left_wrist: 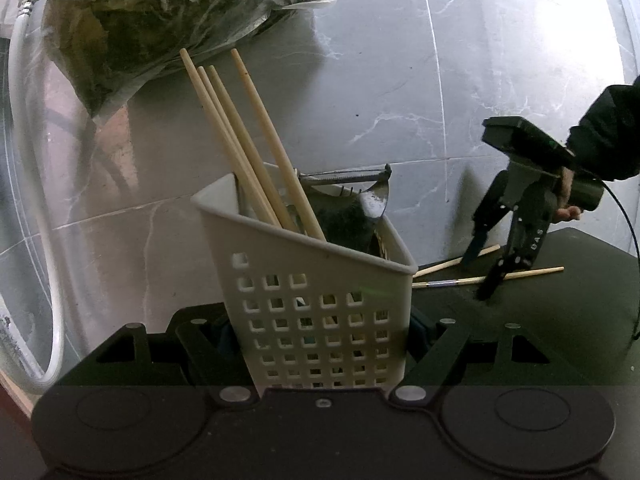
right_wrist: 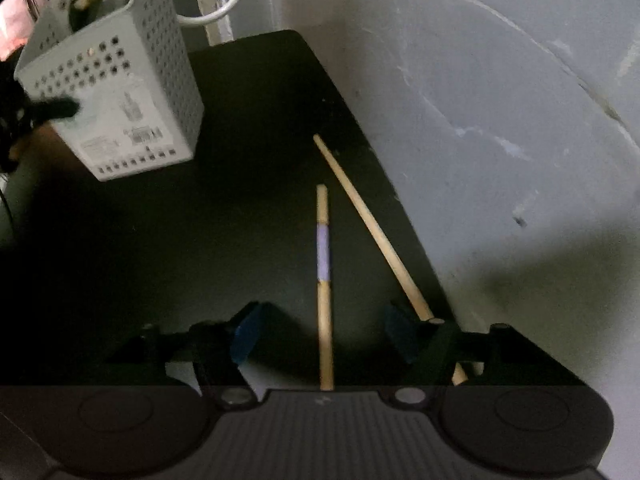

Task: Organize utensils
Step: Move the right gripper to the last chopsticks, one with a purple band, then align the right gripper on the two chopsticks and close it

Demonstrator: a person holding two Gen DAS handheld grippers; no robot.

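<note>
Lower ends of chopsticks [left_wrist: 256, 152] hidden inside white basket [left_wrist: 320, 312]; rest of basket contents obscured by its wall. Left gripper [left_wrist: 320, 332] fingertips masked by basket, grip assumed only from basket pressed between them. Banded chopstick [right_wrist: 324, 280] near end cut off behind right gripper [right_wrist: 320, 336] body. Plain chopstick [right_wrist: 372, 228] partly covered by right finger. Basket top cropped by right wrist view edge, left side blurred.
</note>
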